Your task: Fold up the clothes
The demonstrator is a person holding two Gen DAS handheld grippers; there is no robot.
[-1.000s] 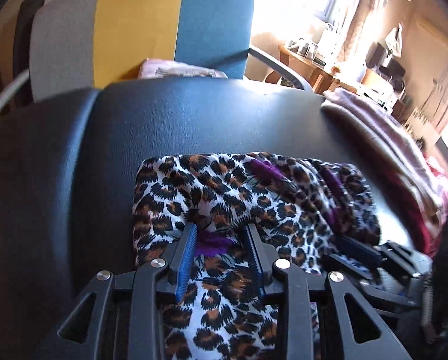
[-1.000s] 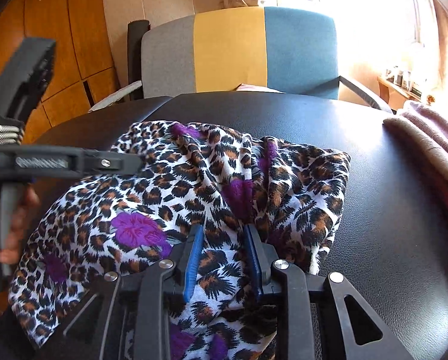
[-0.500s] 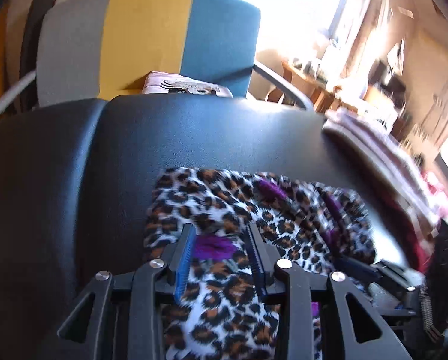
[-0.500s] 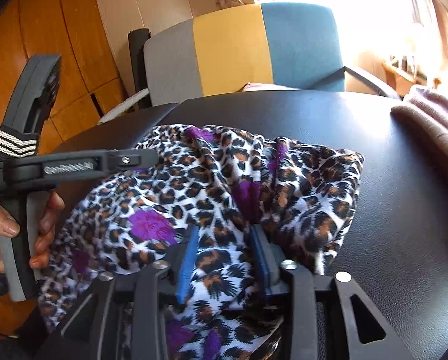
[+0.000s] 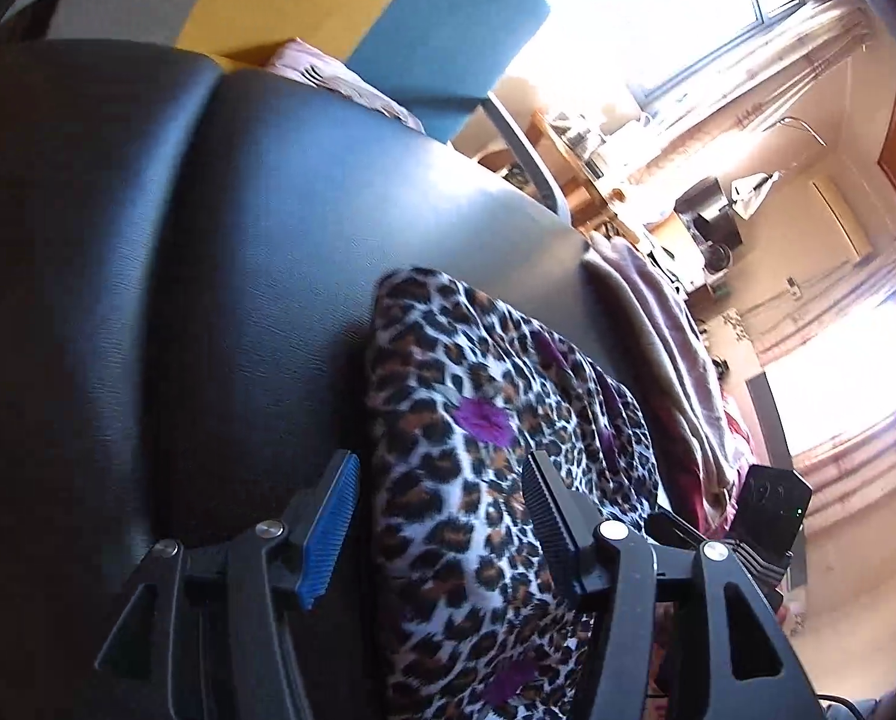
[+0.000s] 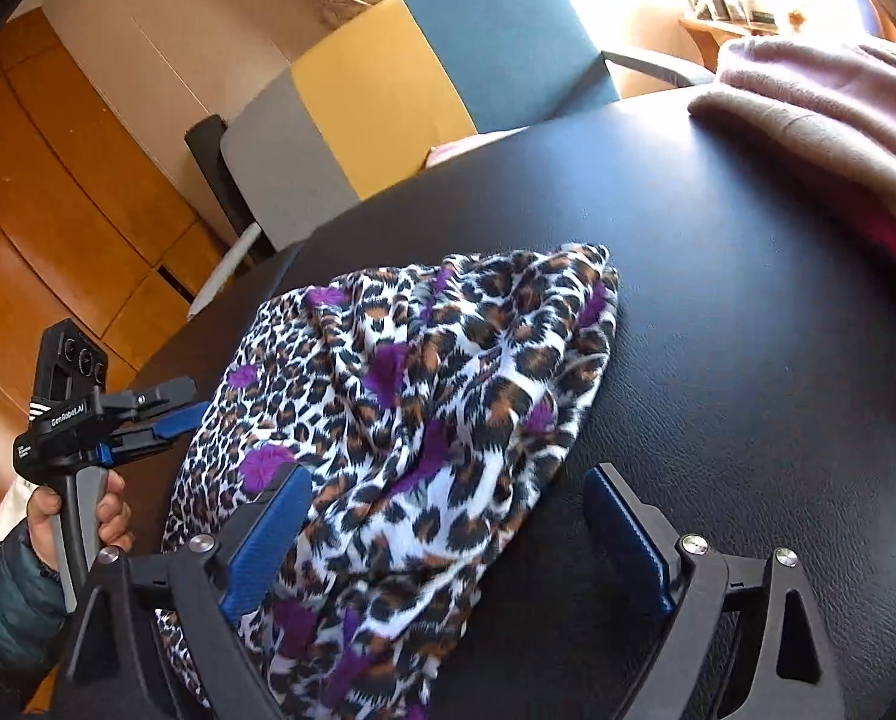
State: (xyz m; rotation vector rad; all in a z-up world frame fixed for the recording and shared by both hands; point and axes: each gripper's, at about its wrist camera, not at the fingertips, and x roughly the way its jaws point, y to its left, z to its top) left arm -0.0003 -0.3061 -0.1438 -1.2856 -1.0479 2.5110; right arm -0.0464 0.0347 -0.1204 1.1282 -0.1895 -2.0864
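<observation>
Left tongs [image 5: 441, 516] are seen spread wide, nothing gripped, the blue pad set over bare desk [image 5: 237, 252] and the black one above the cloth [image 5: 478, 420]. The leopard-print cloth with purple blooms lies bunched on the black desk, partly folded and rumpled, its near end running down between the fingers. Over to the middle: a fold looks just laid, and the step in hand is judged to be the release between folds. On the right, the right tongs [image 6: 448, 516] are likewise held wide and empty, straddling the cloth's near right edge. A pink blanket [image 6: 820, 102] is draped at the desk's far right, well apart. Whether the layers beneath sit square cannot be told from here. Next, an edge would need to be pinched by both tongs and carried across, wrinkles smoothed first.
</observation>
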